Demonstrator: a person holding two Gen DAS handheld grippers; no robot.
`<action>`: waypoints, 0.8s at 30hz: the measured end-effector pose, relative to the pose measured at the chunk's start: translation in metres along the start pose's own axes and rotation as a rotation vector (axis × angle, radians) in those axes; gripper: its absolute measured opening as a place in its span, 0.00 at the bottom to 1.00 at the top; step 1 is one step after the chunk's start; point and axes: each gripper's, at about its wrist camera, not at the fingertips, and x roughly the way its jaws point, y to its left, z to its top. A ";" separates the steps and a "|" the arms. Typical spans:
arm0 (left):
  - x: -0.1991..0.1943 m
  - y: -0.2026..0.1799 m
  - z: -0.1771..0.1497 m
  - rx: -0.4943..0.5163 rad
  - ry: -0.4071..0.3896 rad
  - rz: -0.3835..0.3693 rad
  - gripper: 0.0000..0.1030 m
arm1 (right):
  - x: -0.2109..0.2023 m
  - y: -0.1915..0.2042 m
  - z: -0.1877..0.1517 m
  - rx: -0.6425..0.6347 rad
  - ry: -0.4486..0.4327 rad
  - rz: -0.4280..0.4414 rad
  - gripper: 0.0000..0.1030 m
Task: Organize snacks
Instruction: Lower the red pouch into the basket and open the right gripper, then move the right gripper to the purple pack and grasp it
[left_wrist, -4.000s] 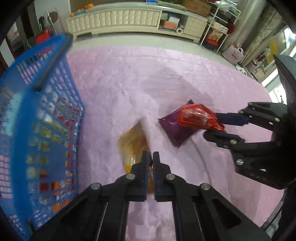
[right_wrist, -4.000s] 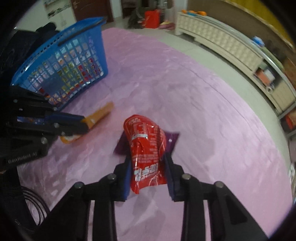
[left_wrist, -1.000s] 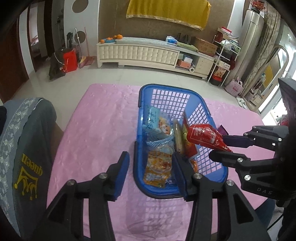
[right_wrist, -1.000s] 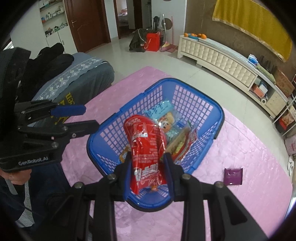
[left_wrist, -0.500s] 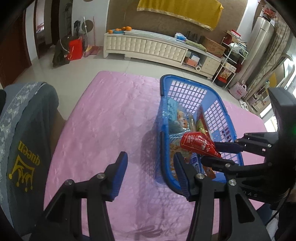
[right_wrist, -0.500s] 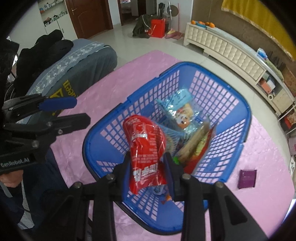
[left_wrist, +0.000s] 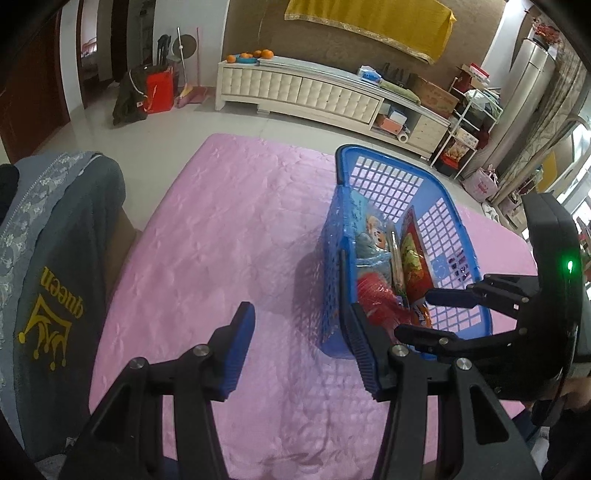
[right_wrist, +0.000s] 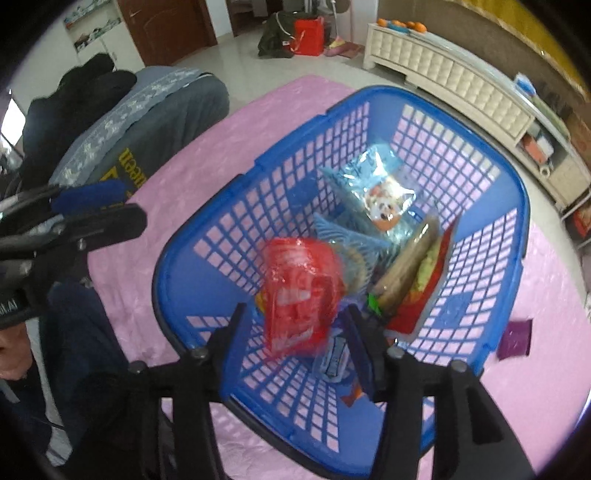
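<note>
A blue mesh basket (right_wrist: 369, 92) stands on the pink cloth and holds several snack packets. My right gripper (right_wrist: 295, 317) hangs over its near end with its jaws opening. The red snack packet (right_wrist: 299, 291) is blurred between them, free of the pads and dropping into the basket. In the left wrist view the same red packet (left_wrist: 376, 295) lies inside the basket (left_wrist: 369, 149), just left of the right gripper (left_wrist: 424, 314). My left gripper (left_wrist: 297, 321) is open and holds nothing, its right finger against the basket's outer side. A purple packet (right_wrist: 513, 339) lies on the cloth outside the basket.
A light blue cartoon packet (right_wrist: 380, 192) and a red and green packet (right_wrist: 424, 280) are in the basket. A grey garment with yellow lettering (left_wrist: 55, 277) hangs beside the pink cloth (left_wrist: 221, 240). A white cabinet (left_wrist: 295, 88) stands across the floor.
The right gripper sank toward the basket and spread its jaws, so the red packet slipped out of the grip. The left gripper moved down and left, so the basket now sits further right.
</note>
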 end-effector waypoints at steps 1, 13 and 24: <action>-0.003 -0.003 0.000 0.005 -0.003 0.002 0.48 | -0.005 -0.002 -0.002 0.005 -0.009 0.005 0.63; -0.027 -0.062 -0.002 0.111 -0.039 0.011 0.48 | -0.074 -0.031 -0.034 0.055 -0.137 -0.007 0.67; -0.026 -0.130 0.027 0.224 -0.046 0.009 0.56 | -0.131 -0.084 -0.049 0.148 -0.228 -0.070 0.67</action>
